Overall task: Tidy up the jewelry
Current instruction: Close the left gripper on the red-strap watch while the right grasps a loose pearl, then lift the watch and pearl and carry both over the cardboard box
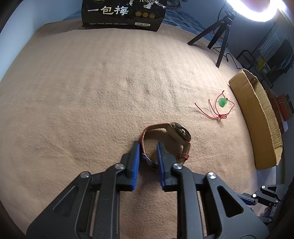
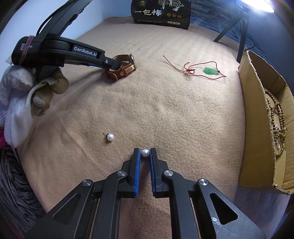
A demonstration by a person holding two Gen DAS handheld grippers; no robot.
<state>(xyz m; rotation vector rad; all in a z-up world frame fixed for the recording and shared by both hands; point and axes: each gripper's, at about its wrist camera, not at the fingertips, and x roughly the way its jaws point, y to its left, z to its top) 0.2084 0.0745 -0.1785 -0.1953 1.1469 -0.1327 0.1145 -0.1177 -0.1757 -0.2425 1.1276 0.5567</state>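
A brown leather-strap watch [image 1: 172, 134] stands on the tan blanket; it also shows in the right wrist view [image 2: 125, 68]. My left gripper [image 1: 148, 145] is open with its blue pads on either side of the strap's near loop. My right gripper [image 2: 145, 151] has its pads close around a white pearl earring [image 2: 145, 153] at the fingertips, down on the blanket. A second pearl earring [image 2: 110, 137] lies to its left. A green jade pendant on a red cord [image 1: 222, 102] lies near the cardboard box [image 1: 257, 117]; it also shows in the right wrist view [image 2: 210, 70].
The open cardboard box [image 2: 257, 114] at the right edge holds a wooden bead necklace [image 2: 277, 126]. A black snack bag [image 1: 125, 14] stands at the far edge. A tripod [image 1: 218, 36] stands at the back right. The left gripper's gloved hand [image 2: 36, 88] is at left.
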